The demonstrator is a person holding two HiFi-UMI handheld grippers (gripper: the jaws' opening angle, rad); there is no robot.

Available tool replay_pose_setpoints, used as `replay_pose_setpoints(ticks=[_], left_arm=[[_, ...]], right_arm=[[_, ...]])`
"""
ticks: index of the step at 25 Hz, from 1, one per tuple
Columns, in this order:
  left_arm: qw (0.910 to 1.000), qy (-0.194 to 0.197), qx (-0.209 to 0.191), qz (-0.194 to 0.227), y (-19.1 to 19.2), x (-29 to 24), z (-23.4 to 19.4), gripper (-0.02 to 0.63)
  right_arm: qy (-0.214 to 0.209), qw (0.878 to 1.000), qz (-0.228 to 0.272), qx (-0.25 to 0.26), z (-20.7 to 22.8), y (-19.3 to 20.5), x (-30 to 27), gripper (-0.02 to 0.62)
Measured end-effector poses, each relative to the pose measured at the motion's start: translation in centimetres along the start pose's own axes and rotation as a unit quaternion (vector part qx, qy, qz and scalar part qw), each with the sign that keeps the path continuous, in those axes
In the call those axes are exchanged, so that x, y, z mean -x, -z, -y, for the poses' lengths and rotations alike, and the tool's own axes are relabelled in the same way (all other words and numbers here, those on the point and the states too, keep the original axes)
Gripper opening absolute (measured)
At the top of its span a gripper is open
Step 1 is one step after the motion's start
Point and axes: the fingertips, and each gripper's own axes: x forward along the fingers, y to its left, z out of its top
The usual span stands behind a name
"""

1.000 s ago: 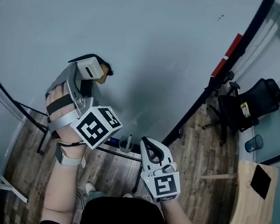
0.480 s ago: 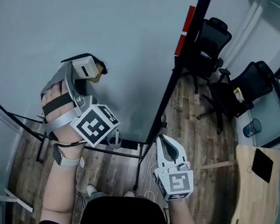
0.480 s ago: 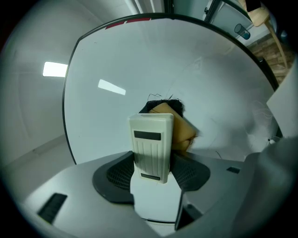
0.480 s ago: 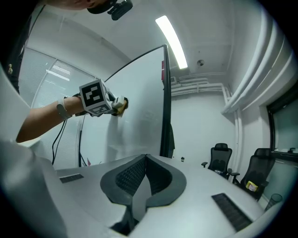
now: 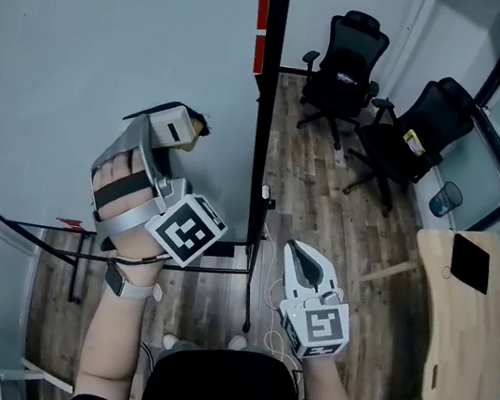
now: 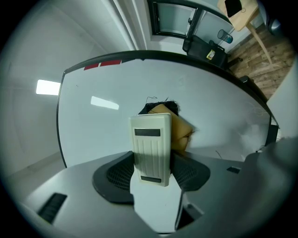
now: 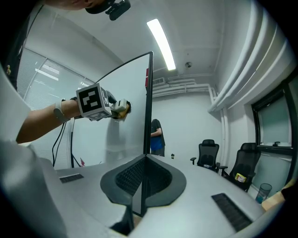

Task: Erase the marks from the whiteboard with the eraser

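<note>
The whiteboard (image 5: 86, 46) fills the left of the head view, its black frame edge upright in the middle; two black office chairs (image 5: 348, 55) stand on the wooden floor (image 5: 326, 197) beyond it. The left gripper (image 5: 175, 126) is raised to the board's face, jaws clamped on the eraser (image 5: 190, 130) – tan block, dark felt – which lies against the white surface; the right gripper (image 5: 302, 259) hangs lower, off the board, jaws closed together with nothing between them.

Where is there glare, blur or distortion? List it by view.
Left gripper view: fisheye bows the whiteboard, two lamp reflections glare on it, the eraser looks soft at its far end. Right gripper view: the ceiling light blows out. Head view: even light, dark corners.
</note>
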Motion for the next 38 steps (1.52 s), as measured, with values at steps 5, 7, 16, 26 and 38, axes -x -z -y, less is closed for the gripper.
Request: replay_pose_setpoints(ticks=[5,7,16,26,38], left_arm=[[0.9991,0.024,-0.016,0.031,-1.6,1.0,2.7,0.253],[0.9980,0.041,-0.022,0.042,-1.8,1.3,4.3,0.253],[0.9871,0.137,-0.006,0.083,-0.6,2.6,10.5,0.252],[0.9557,0.252,0.107,0.108,5.0,5.8,15.1,0.253],[0.8770,0.338,0.334,0.070,18.8,9.5,18.2,0.253]], right_arm=[[0.020,1.000,-0.015,-0.009,0.1,1.2,1.6,0.029],[0.026,0.999,-0.020,-0.012,-0.2,1.6,1.9,0.029],[0.036,0.999,-0.036,-0.012,-3.3,1.9,2.8,0.029],[0.014,0.999,-0.052,-0.006,-8.0,2.0,1.5,0.029],[-0.082,0.994,-0.066,0.008,-16.8,1.8,-3.1,0.029]])
